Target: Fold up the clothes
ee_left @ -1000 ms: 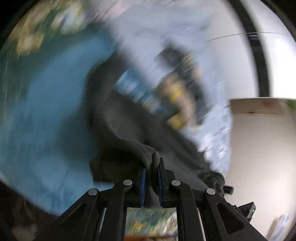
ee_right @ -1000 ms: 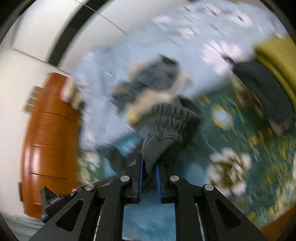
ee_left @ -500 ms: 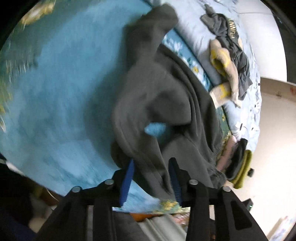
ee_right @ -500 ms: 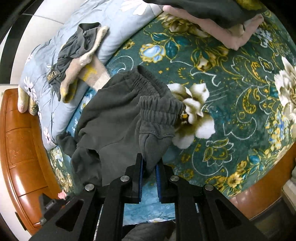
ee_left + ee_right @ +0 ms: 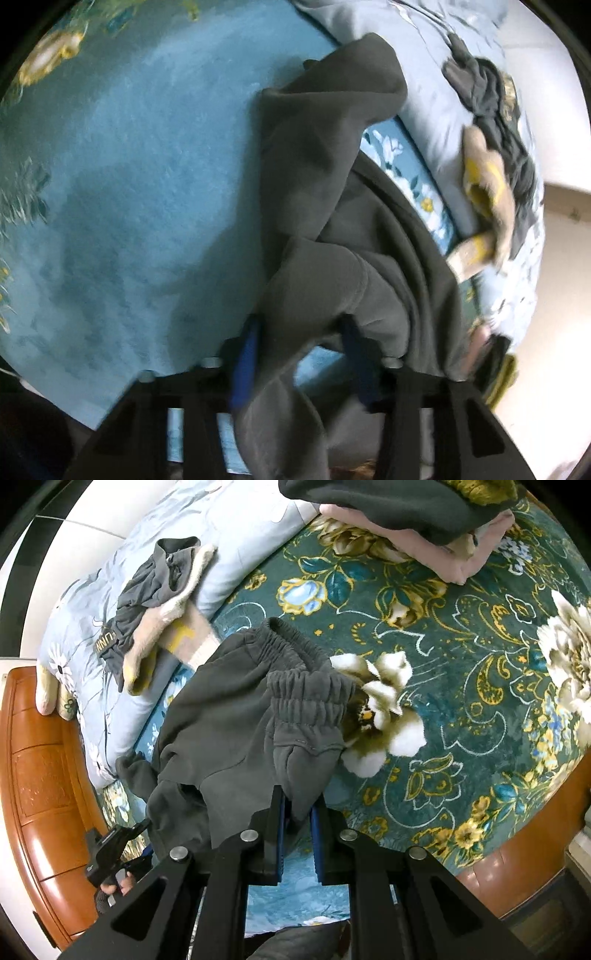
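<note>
Dark grey sweatpants (image 5: 229,716) lie crumpled on the floral teal bedspread (image 5: 461,686), their elastic waistband bunched toward the right. My right gripper (image 5: 298,812) is shut on a fold of cloth just below that waistband. In the left wrist view the same grey pants (image 5: 325,206) stretch away over blue blanket (image 5: 129,184), a leg end reaching the pale quilt. My left gripper (image 5: 301,332) stands open, its blue pads spread wide, with loose cloth draped between and over them. The left gripper (image 5: 110,845) also shows at the lower left in the right wrist view, held by a hand.
A heap of grey, beige and yellow clothes (image 5: 159,602) lies on the light blue quilt (image 5: 92,657). A folded stack of dark and pink garments (image 5: 424,520) sits at the bed's far side. A wooden headboard (image 5: 40,775) borders the left, a wooden bed edge (image 5: 517,864) the lower right.
My left gripper, shut on the pants a second ago, has opened wide and the cloth now hangs loose through it. The pants came down onto the bed. The right gripper kept its hold.
</note>
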